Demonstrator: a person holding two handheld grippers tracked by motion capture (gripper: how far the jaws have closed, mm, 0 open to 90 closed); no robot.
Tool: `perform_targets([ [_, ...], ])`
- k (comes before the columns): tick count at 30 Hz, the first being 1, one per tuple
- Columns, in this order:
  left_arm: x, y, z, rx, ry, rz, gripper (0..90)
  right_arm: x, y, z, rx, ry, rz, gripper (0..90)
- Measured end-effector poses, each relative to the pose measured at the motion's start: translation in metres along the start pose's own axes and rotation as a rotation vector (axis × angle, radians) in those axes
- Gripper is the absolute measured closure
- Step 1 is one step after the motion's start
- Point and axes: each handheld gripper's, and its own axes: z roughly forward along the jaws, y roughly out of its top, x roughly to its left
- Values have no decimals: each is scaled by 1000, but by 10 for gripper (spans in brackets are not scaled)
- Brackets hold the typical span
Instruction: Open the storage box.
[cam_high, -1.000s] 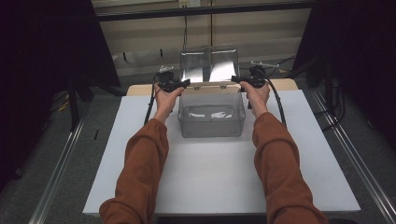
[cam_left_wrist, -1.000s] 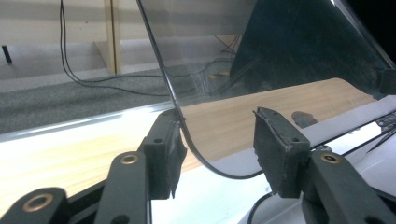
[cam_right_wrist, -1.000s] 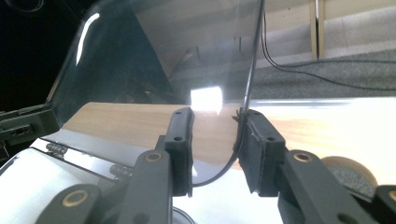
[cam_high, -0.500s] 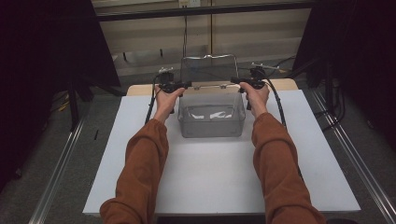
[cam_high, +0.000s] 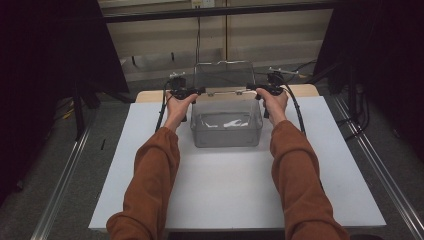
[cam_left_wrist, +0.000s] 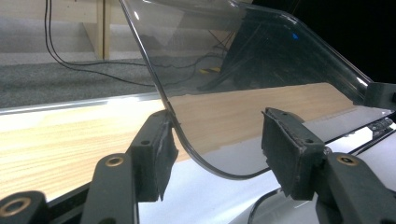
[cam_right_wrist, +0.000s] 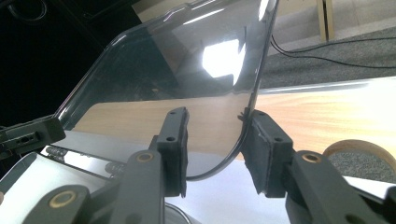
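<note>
Lid raised on the clear box

At frame centre, the lid (cam_high: 223, 75) stands upright over the box (cam_high: 226, 122); our left gripper (cam_left_wrist: 212, 154) and right gripper (cam_right_wrist: 215, 147) bracket its corners, jaws wide. Opening looks done; contents seem untouched.

The lid (cam_left_wrist: 243, 70) is clear, glossy plastic, smooth and reflective, like the box (cam_high: 226, 125) below it. Each tool (cam_left_wrist: 215, 149) is matt black with rough pads (cam_left_wrist: 161, 149). The worktop (cam_high: 225, 195) looks matt white over pale grained wood (cam_right_wrist: 327, 116).

clear lid (cam_high: 223, 75), white table (cam_high: 240, 195), rust-orange sleeves (cam_high: 150, 180), black left gripper (cam_left_wrist: 215, 144)
</note>
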Motion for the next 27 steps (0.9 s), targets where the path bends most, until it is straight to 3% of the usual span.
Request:
perform_targets([
  [11, 1, 0, 0, 5, -1, -12, 433, 0, -1, 1, 3, 5, 25, 608],
  [17, 0, 0, 0, 6, 23, 6, 392, -1, -2, 1, 18, 5, 41, 587],
  [27, 1, -1, 0, -4, 11, -1, 364, -1, -3, 2, 13, -2, 52, 578],
])
